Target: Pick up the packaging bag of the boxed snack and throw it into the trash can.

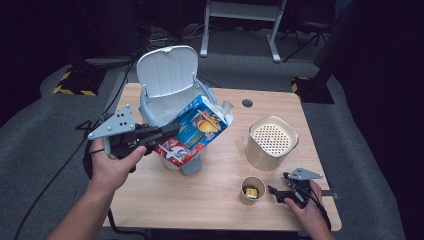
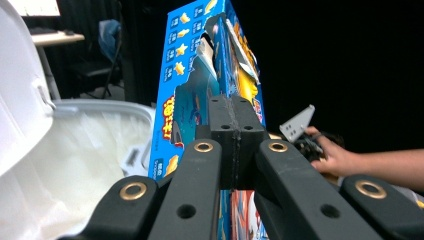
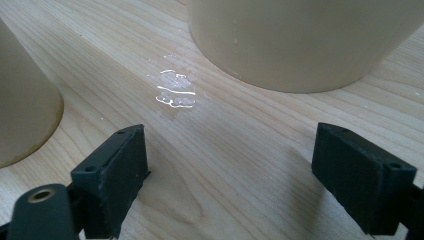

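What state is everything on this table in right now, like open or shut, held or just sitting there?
Bin lid: flipped up, open.
Bin: open, white liner inside.
Snack box: torn open at the top, tilted, held above the bin.
Left gripper: fingers shut on the box.
Right gripper: fingers open, on the table.
Paper cup: upright, something yellow inside.
Beige container: upright, perforated top.

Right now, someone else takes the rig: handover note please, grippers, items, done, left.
Left gripper: shut on the blue snack box, pinching its edge; the box is held tilted in the air in front of the white bin, whose lid stands open.
Right gripper: open, empty, resting low on the table beside the small paper cup, in front of the beige container.
Done: box picked up and brought to the bin.
Left: box is not yet inside; probably carry it over the opening and release. The cup with something yellow in it is untouched.
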Demonstrator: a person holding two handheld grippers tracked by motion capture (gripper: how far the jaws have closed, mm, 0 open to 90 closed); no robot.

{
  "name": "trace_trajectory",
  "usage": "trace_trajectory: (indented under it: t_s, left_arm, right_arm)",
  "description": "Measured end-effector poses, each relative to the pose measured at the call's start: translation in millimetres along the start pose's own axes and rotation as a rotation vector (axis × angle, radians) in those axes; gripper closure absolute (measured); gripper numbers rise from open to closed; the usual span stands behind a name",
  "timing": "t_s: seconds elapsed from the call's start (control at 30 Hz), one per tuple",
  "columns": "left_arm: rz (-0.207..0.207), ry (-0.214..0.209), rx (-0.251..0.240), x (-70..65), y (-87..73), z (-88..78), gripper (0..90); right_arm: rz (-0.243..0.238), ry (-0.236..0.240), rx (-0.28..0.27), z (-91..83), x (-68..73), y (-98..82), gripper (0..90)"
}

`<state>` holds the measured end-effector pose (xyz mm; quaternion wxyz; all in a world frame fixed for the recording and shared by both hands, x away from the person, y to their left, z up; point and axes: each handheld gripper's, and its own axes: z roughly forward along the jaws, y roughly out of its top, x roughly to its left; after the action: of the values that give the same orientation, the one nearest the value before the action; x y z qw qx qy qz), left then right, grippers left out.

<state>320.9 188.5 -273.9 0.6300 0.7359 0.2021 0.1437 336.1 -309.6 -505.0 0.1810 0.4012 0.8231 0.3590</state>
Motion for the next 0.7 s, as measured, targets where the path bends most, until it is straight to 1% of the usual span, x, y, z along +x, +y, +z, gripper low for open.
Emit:
trace_trajectory:
  t_s: [0.03,0.13,0.2,0.27,0.3,0.33,0.4,0.47,0.63,0.7]
  left_arm:
    - [0.0,0.0,0.0,0.0,0.0,0.0,89.8]
    - [-0.004,0.023,-0.019,8.3,6.3,1.2,89.7]
    - [-0.008,0.025,-0.026,12.9,9.5,1.4,89.7]
    - [-0.007,0.017,-0.031,17.7,13.8,0.5,89.8]
    - [-0.007,0.017,-0.031,17.7,13.8,0.5,89.8]
    - [-0.009,0.014,-0.042,19.6,15.9,0.7,89.8]
    - [-0.007,0.014,-0.048,22.8,20.5,0.4,89.8]
    - [-0.001,0.027,-0.054,25.9,27.0,1.2,89.8]
    - [-0.003,0.039,-0.077,28.6,33.4,2.4,89.8]
    - [-0.003,0.048,-0.077,31.5,37.6,3.7,89.8]
  right_arm:
    - [0.0,0.0,0.0,0.0,0.0,0.0,14.7]
    - [0.0,0.0,0.0,0.0,0.0,0.0,14.7]
    - [0.0,0.0,0.0,0.0,0.0,0.0,14.7]
    - [0.0,0.0,0.0,0.0,-0.1,0.0,14.7]
    - [0.0,0.0,0.0,0.0,-0.1,0.0,14.7]
    - [0.0,0.0,0.0,0.0,-0.1,0.0,14.7]
    - [0.0,0.0,0.0,0.0,0.0,0.0,14.7]
    - [0.0,0.0,0.0,0.0,0.0,0.0,14.7]
    - [0.003,-0.004,0.001,0.3,0.2,0.3,14.7]
    - [0.005,-0.006,0.001,0.4,0.5,0.5,14.6]
